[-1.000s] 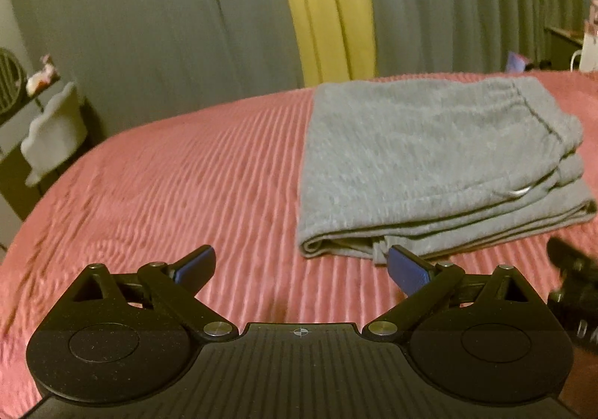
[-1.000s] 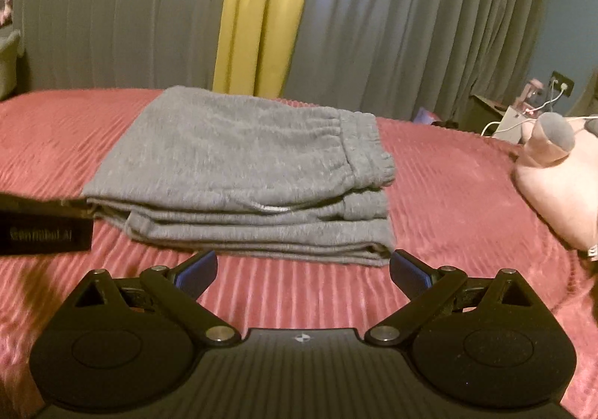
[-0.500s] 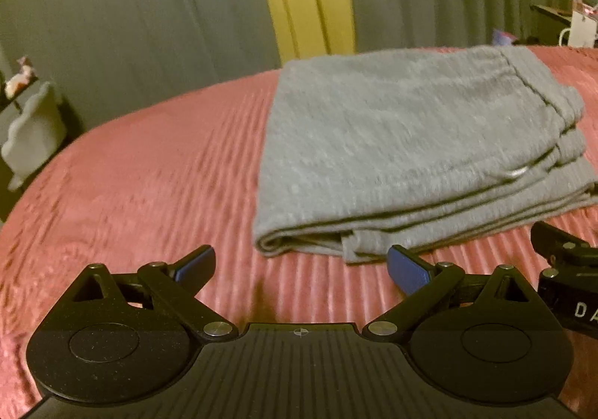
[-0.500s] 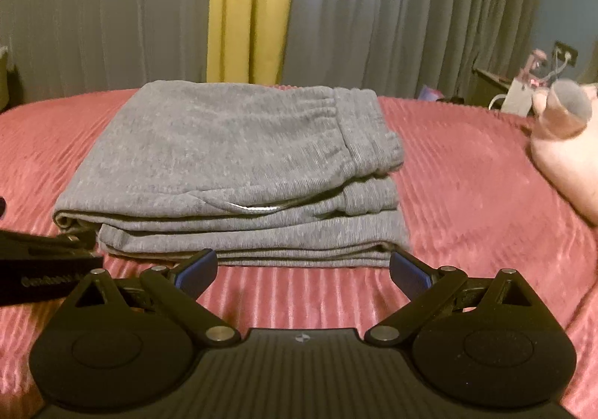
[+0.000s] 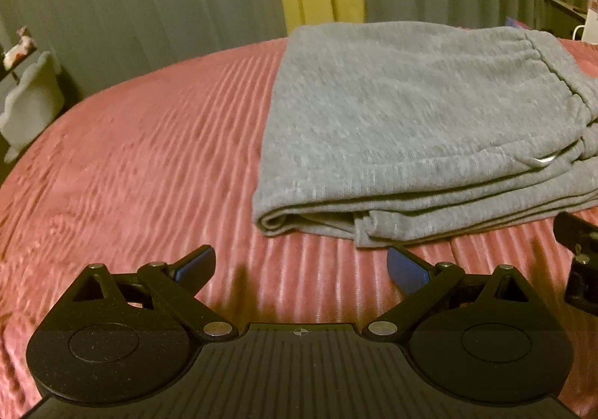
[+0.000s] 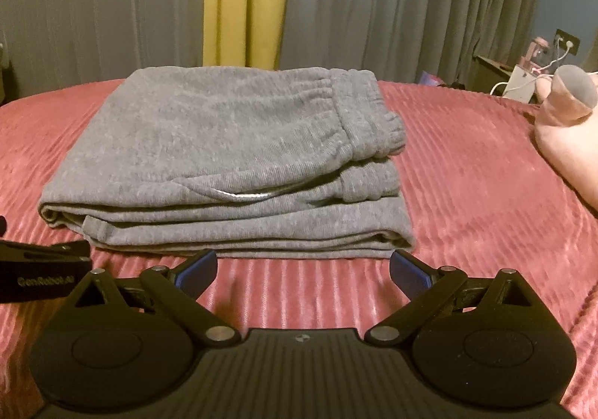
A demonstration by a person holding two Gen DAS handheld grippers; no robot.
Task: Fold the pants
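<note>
**Folded sweatpants, both tools closing in**

Closer now than a second ago, both my tools have come up to the near edge of the stack. Biggest is the pink ribbed bedspread [image 6: 467, 172], filling both views. On it at 12 o'clock lie the grey sweatpants [image 6: 231, 153], folded in layers, waistband at 2 o'clock. My right gripper [image 6: 303, 268] hangs just short of the fold, fingers spread wide, holding nothing. My left gripper [image 5: 301, 265] is likewise spread and empty, the stack's corner at 1 o'clock.
</note>
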